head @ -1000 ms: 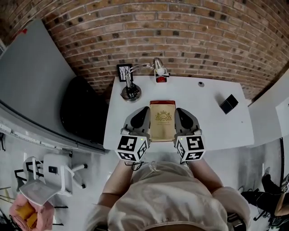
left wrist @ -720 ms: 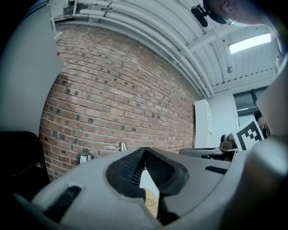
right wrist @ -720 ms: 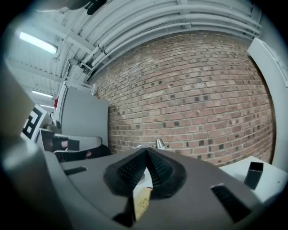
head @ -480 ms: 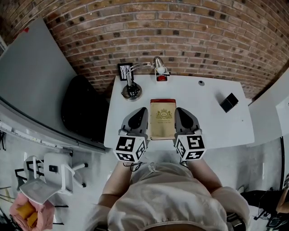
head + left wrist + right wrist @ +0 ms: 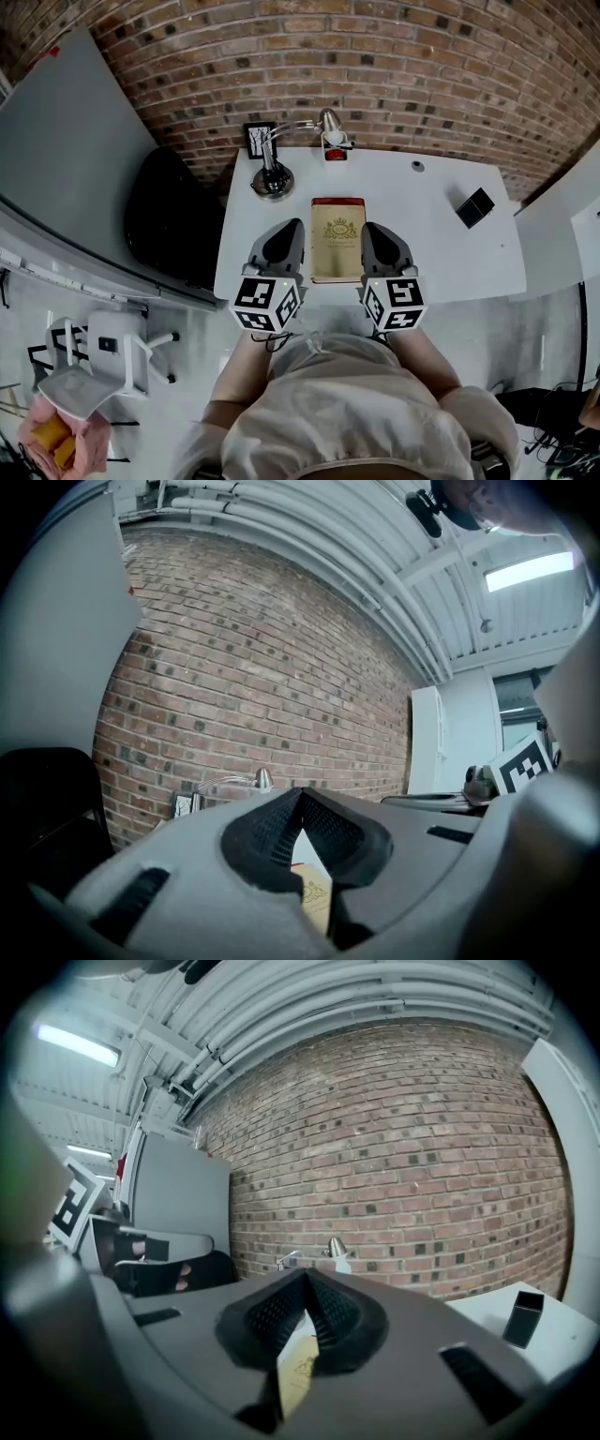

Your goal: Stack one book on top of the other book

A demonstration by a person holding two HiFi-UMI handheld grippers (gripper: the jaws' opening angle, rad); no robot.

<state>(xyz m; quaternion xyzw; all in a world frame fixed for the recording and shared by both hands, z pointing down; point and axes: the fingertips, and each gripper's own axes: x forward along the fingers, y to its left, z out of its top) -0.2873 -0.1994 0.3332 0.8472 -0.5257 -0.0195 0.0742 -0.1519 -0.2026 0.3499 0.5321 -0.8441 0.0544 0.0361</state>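
Note:
A tan book (image 5: 337, 239) with a gold crest lies on the white table (image 5: 441, 253), straight ahead of the person. A red edge shows along its far side; whether a second book lies under it I cannot tell. My left gripper (image 5: 289, 227) rests just left of the book and my right gripper (image 5: 371, 229) just right of it, both pointing away from the person. Both are shut with nothing between the jaws. In the left gripper view the book (image 5: 314, 900) shows below the closed left gripper (image 5: 300, 794). The right gripper view shows the book (image 5: 296, 1370) below the closed right gripper (image 5: 305, 1276).
A chrome desk lamp (image 5: 272, 178), a small framed picture (image 5: 258, 139) and a red-based object (image 5: 335, 155) stand at the table's far left. A black box (image 5: 475, 208) sits at the right. A black chair (image 5: 169, 225) is left of the table, and a brick wall is behind.

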